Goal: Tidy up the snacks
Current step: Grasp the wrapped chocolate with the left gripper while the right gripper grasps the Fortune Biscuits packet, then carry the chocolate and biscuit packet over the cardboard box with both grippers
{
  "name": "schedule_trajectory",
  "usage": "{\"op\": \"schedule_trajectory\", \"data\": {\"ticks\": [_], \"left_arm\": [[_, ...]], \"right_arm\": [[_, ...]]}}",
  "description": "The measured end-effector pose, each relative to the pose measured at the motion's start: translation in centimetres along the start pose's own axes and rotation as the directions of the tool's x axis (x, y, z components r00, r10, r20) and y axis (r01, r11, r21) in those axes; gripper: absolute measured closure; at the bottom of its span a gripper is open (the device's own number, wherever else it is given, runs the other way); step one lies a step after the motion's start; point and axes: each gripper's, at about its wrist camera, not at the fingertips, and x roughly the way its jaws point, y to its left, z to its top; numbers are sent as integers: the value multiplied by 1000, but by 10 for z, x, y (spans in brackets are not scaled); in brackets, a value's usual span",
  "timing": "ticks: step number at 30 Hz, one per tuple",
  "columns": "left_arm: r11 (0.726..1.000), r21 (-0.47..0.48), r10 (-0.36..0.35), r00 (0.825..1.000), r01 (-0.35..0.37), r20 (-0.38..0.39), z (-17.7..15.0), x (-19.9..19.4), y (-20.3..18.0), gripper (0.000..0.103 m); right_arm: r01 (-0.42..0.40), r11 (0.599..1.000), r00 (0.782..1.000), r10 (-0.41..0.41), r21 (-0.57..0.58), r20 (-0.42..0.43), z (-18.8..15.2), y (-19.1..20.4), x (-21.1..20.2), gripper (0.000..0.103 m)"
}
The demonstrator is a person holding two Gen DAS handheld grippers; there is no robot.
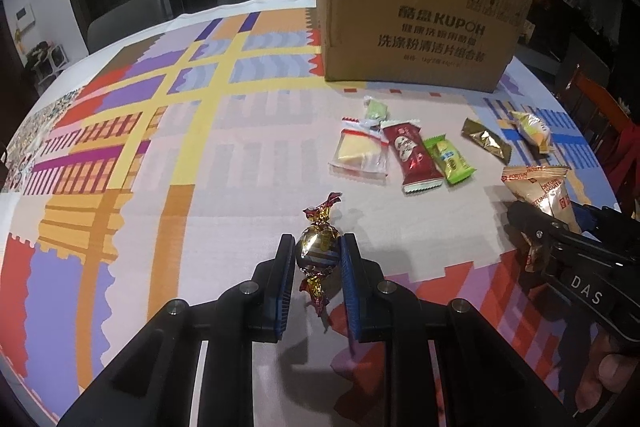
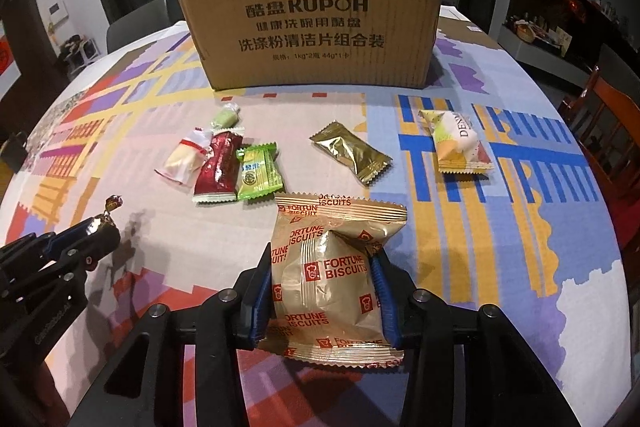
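Observation:
My left gripper (image 1: pixel 318 245) is shut on a round foil-wrapped candy (image 1: pixel 318 251) with twisted red and gold ends, just above the tablecloth. My right gripper (image 2: pixel 324 259) is shut on a gold Fortune Biscuits packet (image 2: pixel 324 267), whose crumpled sides press against both blue pads. In the left wrist view the right gripper (image 1: pixel 532 227) shows at the right edge with that packet (image 1: pixel 544 191). In the right wrist view the left gripper (image 2: pixel 102 227) sits at the left with the candy's twisted end (image 2: pixel 113 203) poking out. A tall cardboard box (image 2: pixel 316 23) stands at the back.
Loose snacks lie between the grippers and the box: a pale wafer pack (image 2: pixel 184 157), a dark red pack (image 2: pixel 218 167), a green pack (image 2: pixel 260 173), a small light-green sweet (image 2: pixel 226 115), a gold sachet (image 2: pixel 352 153), a white and yellow pack (image 2: pixel 460 143). Chairs ring the table.

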Motion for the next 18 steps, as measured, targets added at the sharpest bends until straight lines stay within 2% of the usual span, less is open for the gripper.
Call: {"op": "schedule_trajectory", "data": {"ticks": [18], "left_arm": [[1000,-6,-9,1000,9,29,27,-19,-16,80]], "right_arm": [[-5,1000,999,5,10,34,18,-13,-21,58]]}}
